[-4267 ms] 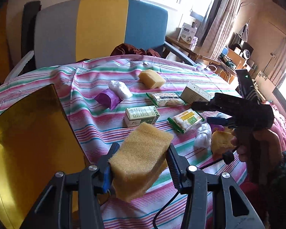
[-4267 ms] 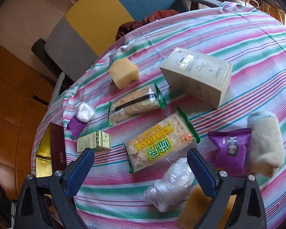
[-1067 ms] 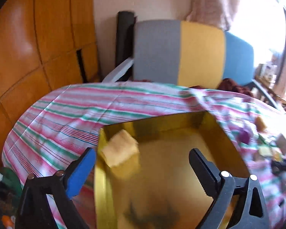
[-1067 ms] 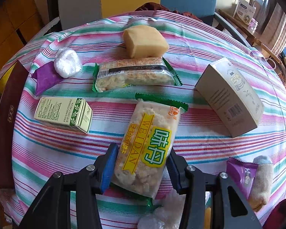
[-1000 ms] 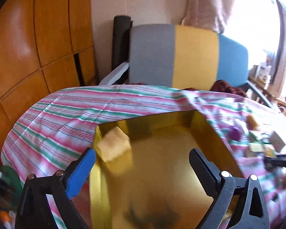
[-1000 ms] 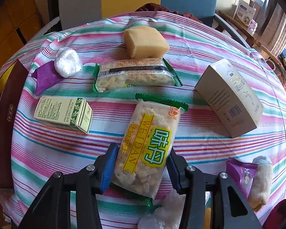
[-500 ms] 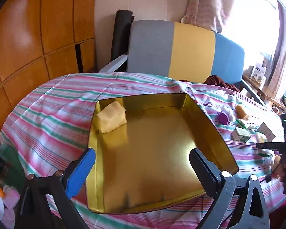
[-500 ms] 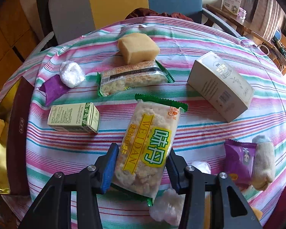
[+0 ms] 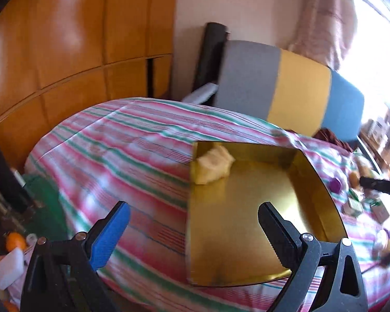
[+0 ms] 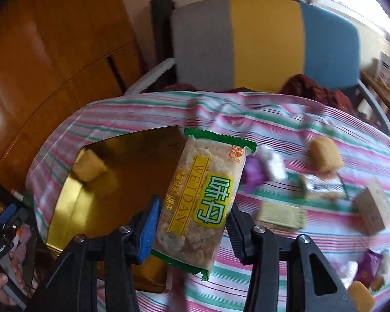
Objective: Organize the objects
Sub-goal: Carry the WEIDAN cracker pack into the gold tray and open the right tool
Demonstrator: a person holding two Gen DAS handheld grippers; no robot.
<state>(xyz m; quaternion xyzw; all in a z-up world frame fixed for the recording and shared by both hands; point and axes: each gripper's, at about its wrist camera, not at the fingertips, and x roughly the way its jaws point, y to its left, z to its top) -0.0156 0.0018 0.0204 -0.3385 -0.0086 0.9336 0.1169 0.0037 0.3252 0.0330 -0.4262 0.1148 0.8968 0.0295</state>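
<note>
Snack pkt (image 10: 204, 197) in right gripper (image 10: 192, 223): "WEIDAN" + big green Chinese chars.

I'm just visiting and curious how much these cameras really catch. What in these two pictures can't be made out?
- Right wrist view: the gold square tin's near right corner is hidden behind the green-edged WEIDAN snack packet in the right claw.
- Right wrist view: the small cream box's print is motion-blurred.
- Left wrist view: items beyond the tin's right wall are tiny and blurred.
- Left wrist view: the yellow sponge block is blurred.
</note>
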